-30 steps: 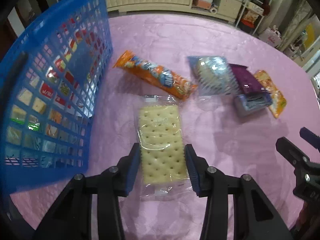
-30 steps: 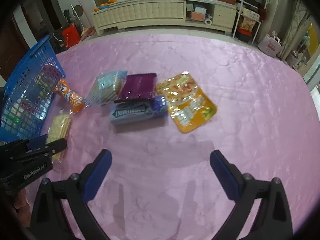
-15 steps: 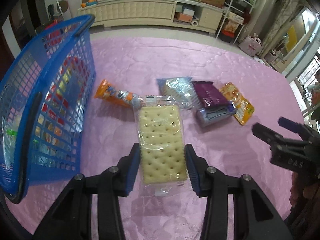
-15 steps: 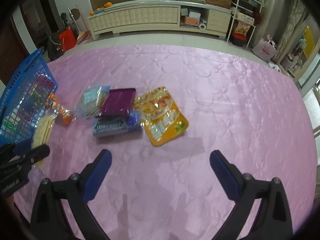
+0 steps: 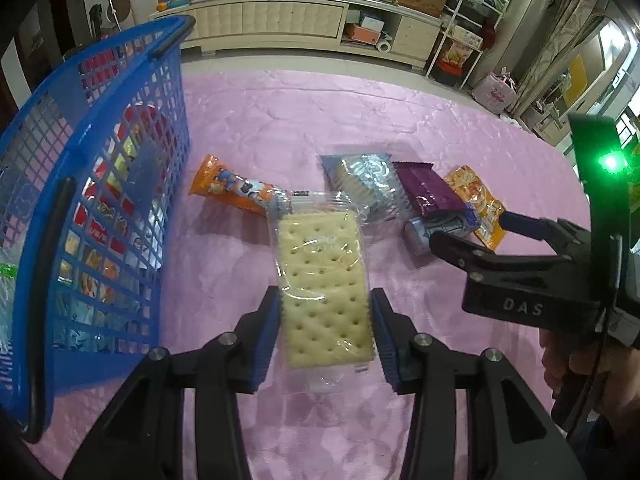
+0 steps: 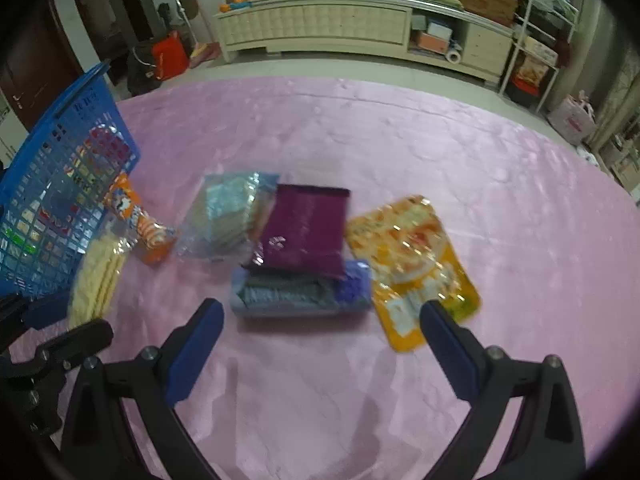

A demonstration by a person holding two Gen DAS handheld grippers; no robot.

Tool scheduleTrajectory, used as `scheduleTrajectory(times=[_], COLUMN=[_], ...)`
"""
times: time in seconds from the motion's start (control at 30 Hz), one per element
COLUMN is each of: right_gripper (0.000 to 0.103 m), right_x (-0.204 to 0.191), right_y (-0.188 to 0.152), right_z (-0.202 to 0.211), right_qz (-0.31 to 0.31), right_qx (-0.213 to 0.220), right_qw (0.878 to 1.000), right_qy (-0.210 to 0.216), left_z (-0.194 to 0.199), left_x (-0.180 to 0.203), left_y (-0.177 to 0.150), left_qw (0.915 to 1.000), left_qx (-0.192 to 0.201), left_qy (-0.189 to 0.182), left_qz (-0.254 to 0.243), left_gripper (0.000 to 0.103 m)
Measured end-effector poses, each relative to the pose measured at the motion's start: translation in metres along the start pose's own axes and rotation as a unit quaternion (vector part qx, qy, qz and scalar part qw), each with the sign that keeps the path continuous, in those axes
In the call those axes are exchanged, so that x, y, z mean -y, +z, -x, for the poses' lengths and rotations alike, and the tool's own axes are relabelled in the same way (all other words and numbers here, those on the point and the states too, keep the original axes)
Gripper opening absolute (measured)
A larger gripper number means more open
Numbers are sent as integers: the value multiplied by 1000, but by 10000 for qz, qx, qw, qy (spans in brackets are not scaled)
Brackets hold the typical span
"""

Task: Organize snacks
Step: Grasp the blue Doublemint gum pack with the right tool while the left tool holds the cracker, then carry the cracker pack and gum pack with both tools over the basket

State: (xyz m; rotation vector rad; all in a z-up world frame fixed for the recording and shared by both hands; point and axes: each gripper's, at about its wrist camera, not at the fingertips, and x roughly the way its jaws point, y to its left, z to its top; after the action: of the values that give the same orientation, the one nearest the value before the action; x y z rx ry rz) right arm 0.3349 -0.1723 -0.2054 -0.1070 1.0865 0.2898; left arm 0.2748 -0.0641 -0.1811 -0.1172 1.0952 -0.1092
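Note:
My left gripper (image 5: pixel 326 320) is shut on a clear packet of crackers (image 5: pixel 324 280), held above the pink tablecloth with its far end overlapping an orange snack roll (image 5: pixel 228 190). The blue mesh basket (image 5: pixel 100 160) stands to the left, with several snacks inside. My right gripper (image 6: pixel 320 332) stands open with nothing between its fingers, just short of a blue-grey bar packet (image 6: pixel 300 292). A purple packet (image 6: pixel 304 228) lies partly on that bar. Beside them are a silver-blue packet (image 6: pixel 228 212) and a yellow pouch (image 6: pixel 416 264). The right wrist view is blurred.
The pink tablecloth (image 6: pixel 400 140) covers the whole table. Beyond the far edge stand a long cream cabinet (image 5: pixel 280 20) and shelves with boxes at the right. A hand (image 5: pixel 580 364) holds the right gripper (image 5: pixel 470 229) close beside the left one.
The cracker packet has come up off the cloth in my left gripper. My right gripper has moved in toward the pile, which now lies nearer its fingers.

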Motion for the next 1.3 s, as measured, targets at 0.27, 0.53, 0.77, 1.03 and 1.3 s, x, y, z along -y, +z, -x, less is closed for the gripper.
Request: scheduleTrajectory(times=[0.27,0.53,0.77,1.03,1.3], right_gripper=[100,84,83,83,83], right_x=[-4,-16,-23,-31,-49], right_y=[8,2,-9,-21,-37], right_z=[-21,-23,-6,58,132], right_qz=[-6,181,158,181,227], right_qx=[-152,-94,47,326,700], right_qw=[9999,9996,9996,9987,9962], right_qy=[-47,-200,-222,-355,-473], left_z=[-11,-8,6,52,108], left_x=[-7,-7,0,13,9], left_y=[4,3,-3,-16,-37], left_qw=[9999,10000,9999,9985,9967], left_qx=[-81,-87,2,292,586], left_qy=[-32,-13,-71,-189,-372], left_qz=[99,12,-105,-413,-425], left_gripper=[42,42,42,42,42])
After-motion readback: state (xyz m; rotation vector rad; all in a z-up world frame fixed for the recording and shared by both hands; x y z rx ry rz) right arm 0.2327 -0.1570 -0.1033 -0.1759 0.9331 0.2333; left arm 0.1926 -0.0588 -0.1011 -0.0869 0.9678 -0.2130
